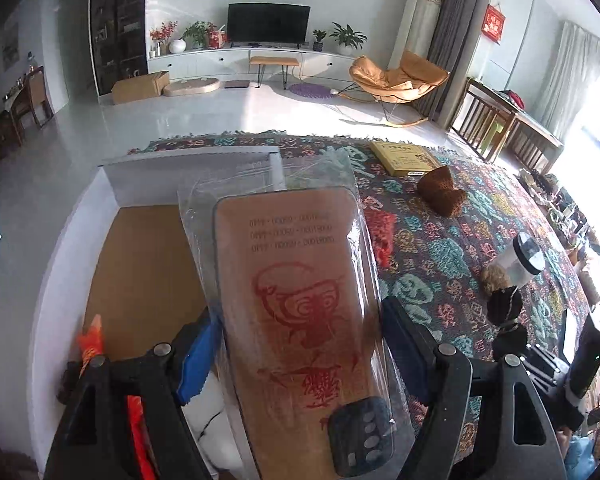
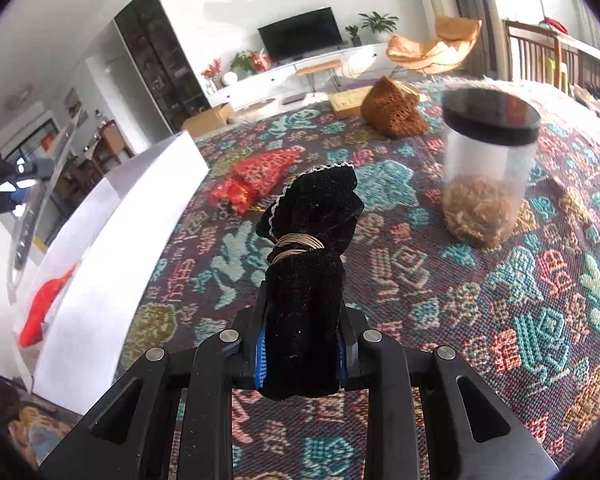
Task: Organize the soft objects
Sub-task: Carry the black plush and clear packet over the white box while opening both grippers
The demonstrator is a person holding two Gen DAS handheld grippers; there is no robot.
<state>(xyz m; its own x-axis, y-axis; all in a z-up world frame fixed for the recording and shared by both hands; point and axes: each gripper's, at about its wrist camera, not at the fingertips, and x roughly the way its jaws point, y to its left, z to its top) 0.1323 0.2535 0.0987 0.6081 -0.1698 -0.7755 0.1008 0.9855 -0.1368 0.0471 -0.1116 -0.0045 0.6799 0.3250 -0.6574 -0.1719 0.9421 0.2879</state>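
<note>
My left gripper (image 1: 300, 344) is shut on a tan mat with a red printed figure, wrapped in clear plastic (image 1: 296, 300), and holds it over the open white box (image 1: 60, 264). A red-orange soft item (image 1: 90, 340) and a white item (image 1: 212, 420) lie in the box. My right gripper (image 2: 302, 344) is shut on a black velvet pouch tied with twine (image 2: 308, 280), above the patterned cloth. A red mesh pouch (image 2: 256, 180) lies on the cloth beside the box (image 2: 140, 216). A brown knitted pouch (image 2: 392, 110) lies farther back.
A clear jar with a black lid and tan fluff (image 2: 486, 172) stands right of the black pouch. A yellow flat box (image 1: 404, 158) lies at the table's far edge. The patterned tablecloth (image 2: 500, 320) covers the table. Chairs and a desk stand to the right.
</note>
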